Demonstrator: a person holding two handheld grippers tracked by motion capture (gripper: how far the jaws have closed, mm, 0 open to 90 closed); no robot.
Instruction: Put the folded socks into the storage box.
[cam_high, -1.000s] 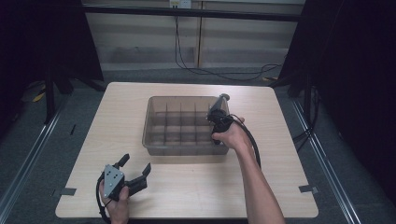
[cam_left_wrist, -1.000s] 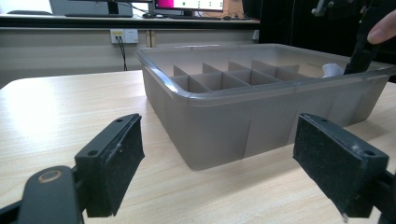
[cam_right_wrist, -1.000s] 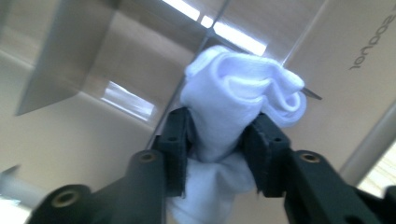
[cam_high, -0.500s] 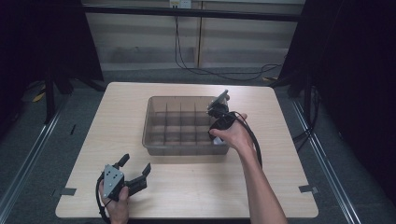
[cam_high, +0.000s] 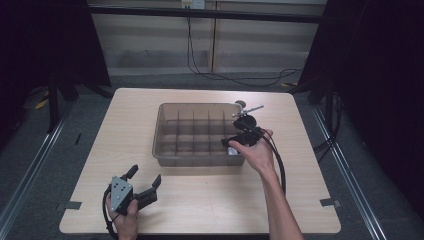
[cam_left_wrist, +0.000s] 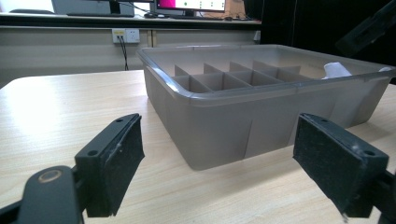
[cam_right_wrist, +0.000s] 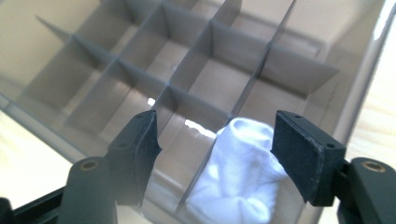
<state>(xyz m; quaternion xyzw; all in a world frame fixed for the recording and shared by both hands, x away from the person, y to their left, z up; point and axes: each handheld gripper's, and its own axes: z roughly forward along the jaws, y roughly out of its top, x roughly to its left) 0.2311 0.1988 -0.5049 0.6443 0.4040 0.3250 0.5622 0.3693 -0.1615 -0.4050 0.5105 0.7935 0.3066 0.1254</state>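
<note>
- Pale wood-grain worktop (cam_high: 200, 210) runs under everything I'm handling here; nearest me, my left gripper (cam_high: 144, 186) sits low over its near left part, clear of the bin
- In the left gripper view its jaws stand wide apart with only bare worktop between them, and the bin's near corner rises just beyond
- The grey translucent bin (cam_high: 165, 131) sits on the middle of the worktop, split by thin dividers into a grid of small compartments
- My right gripper (cam_high: 239, 126) hangs above the bin's right end, held in my right hand (cam_high: 255, 152), with its cable trailing back along the forearm
- Its jaws have just been opening and now stand well apart; in the right gripper view the pads (cam_right_wrist: 144, 140) flank the white cloth (cam_right_wrist: 238, 177) from above without pressing on it
- That white cloth lies crumpled in the compartment at the bin's near right corner, resting against the divider beside it; from the high view it shows as a small white patch (cam_high: 233, 151) just by my thumb
- The neighbouring compartments I can see hold nothing
</note>
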